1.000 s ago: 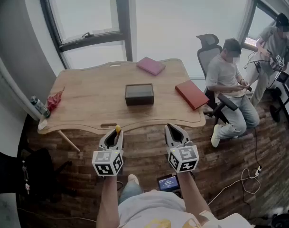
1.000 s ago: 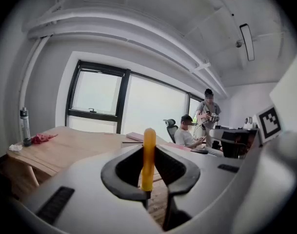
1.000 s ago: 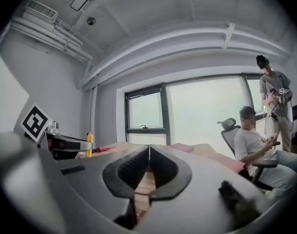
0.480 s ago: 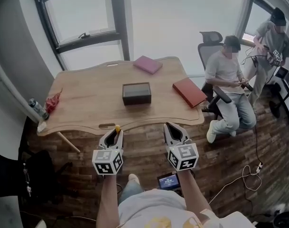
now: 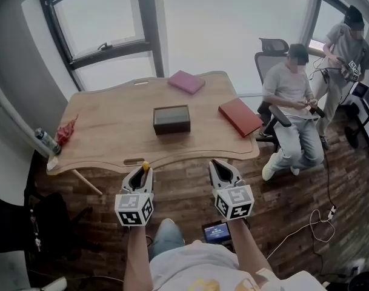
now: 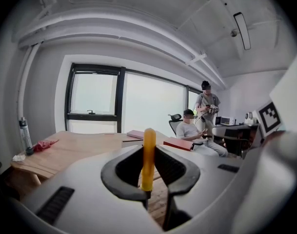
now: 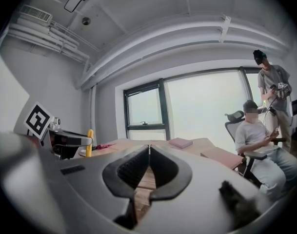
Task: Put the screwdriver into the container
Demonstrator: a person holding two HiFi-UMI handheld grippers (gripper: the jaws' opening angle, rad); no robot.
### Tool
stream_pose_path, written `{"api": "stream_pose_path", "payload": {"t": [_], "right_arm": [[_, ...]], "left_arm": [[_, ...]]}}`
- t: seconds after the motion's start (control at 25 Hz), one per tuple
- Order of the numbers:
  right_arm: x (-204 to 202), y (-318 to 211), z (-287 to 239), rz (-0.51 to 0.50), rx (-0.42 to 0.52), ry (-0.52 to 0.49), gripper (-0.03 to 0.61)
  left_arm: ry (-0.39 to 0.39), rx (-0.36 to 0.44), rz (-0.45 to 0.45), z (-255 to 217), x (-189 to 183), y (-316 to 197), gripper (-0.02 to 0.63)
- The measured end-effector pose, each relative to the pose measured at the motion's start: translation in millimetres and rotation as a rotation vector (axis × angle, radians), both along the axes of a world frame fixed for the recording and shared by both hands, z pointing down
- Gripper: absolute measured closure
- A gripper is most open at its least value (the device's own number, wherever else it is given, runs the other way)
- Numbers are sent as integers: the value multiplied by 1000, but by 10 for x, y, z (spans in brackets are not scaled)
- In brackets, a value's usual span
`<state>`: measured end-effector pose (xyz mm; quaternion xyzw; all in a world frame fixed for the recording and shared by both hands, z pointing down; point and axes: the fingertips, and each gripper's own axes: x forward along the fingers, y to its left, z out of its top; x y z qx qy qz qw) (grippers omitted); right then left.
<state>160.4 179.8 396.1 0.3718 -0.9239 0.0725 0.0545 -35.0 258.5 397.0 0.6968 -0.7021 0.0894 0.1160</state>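
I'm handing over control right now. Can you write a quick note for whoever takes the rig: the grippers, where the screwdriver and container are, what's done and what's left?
Left gripper: shut on the screwdriver, with the yellow handle sticking out past the fingers.
Right gripper: shut, nothing in it.
Container: dark box near the middle of the table. Both grippers are short of the table's near edge.
Done: the screwdriver is in hand.
Left: carry it forward over the container, lower it in and open the left gripper.
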Motion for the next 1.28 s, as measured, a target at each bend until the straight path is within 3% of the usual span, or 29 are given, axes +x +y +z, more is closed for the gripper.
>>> {"api": "stream_pose_path", "payload": {"t": [0.24,0.36,0.8,1.08,1.28], "right_arm": [[-31,-238,165,13,-24,28,545],[-178,-439,153,3,-20,32,545],[-767,-1565,292,78,-63,71,545],[-1237,-2284,331,112,-85,74,545],[-1531,-2587,429,134,-103,89,545]], "left_arm": [[26,-7,-11,140,-93,-201,535],[-6,-18,-9,161,-206,-408,535],[-29,-78,81,348,-833,-1731,535],[2,-88,143,348,-1215,-2537,535],[84,-85,195,420,-1393,-2973,535]]}}
